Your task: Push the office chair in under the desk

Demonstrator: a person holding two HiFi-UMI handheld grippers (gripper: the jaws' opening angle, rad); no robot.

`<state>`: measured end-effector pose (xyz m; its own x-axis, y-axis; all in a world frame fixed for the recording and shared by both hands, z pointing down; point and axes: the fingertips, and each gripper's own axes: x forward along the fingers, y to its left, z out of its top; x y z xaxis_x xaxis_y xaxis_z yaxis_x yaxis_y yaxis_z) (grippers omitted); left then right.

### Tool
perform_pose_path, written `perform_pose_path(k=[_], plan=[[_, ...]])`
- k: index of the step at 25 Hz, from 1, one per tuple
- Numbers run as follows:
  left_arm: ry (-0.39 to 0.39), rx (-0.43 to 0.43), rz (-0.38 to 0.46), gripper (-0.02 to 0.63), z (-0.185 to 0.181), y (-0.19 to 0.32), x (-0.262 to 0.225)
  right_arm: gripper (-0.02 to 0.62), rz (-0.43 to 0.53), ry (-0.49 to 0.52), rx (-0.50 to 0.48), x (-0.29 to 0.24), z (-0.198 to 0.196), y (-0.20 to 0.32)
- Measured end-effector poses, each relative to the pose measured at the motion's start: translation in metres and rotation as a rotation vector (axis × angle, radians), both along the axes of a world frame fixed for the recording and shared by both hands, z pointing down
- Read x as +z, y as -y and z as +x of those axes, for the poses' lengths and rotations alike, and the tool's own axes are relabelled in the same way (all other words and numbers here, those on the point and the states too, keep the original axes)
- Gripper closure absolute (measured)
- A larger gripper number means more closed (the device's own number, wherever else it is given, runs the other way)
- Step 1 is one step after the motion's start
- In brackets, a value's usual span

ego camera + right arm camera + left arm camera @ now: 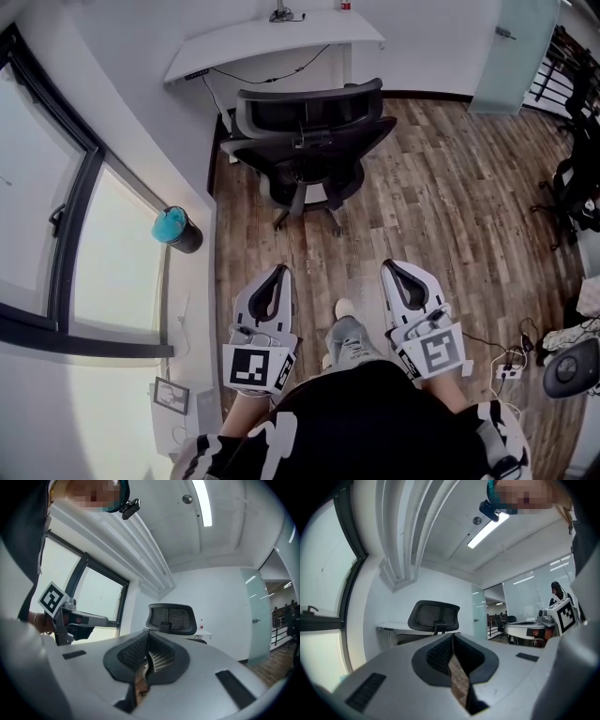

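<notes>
A black mesh office chair [309, 141] stands on the wood floor, its back toward me and its seat facing the white desk [277, 37] against the far wall. The chair is pulled out from the desk. My left gripper [277, 274] is held near my waist, shut and empty, well short of the chair. My right gripper [394, 269] is level with it, shut and empty too. The chair's headrest [434, 616] rises beyond the jaws in the left gripper view, and the same headrest [171, 619] shows in the right gripper view. My shoe [345, 308] is between the grippers.
A teal-lidded cup [174, 228] sits on the window ledge at left. Cables and a power strip [511, 367] lie on the floor at right beside a black round object [572, 367]. Another chair [574, 183] stands at the far right. A glass door [518, 52] is behind.
</notes>
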<state>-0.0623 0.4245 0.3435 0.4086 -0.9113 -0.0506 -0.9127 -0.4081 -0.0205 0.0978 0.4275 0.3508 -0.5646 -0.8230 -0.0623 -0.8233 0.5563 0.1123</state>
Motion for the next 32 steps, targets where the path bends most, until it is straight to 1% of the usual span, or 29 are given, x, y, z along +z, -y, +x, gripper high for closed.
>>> perform_pose_path(k=[5,11,16,22,32], plan=[[0.005,-0.014,0.002,0.591,-0.001,0.021,0.0,0.586,-0.001,-0.013,-0.016,0.005,-0.004,0.022],[0.003,-0.046,-0.003,0.591,-0.01,0.041,-0.001,0.586,0.001,-0.018,-0.033,0.003,-0.01,0.046],[0.011,-0.046,0.011,0.591,-0.011,0.064,-0.006,0.586,0.008,-0.011,-0.031,-0.001,-0.01,0.071],[0.013,-0.046,0.005,0.591,-0.012,0.093,-0.006,0.586,-0.002,-0.007,-0.022,-0.001,-0.008,0.099],[0.016,-0.078,-0.016,0.591,-0.031,0.144,-0.009,0.586,-0.013,-0.019,-0.048,-0.006,-0.026,0.153]])
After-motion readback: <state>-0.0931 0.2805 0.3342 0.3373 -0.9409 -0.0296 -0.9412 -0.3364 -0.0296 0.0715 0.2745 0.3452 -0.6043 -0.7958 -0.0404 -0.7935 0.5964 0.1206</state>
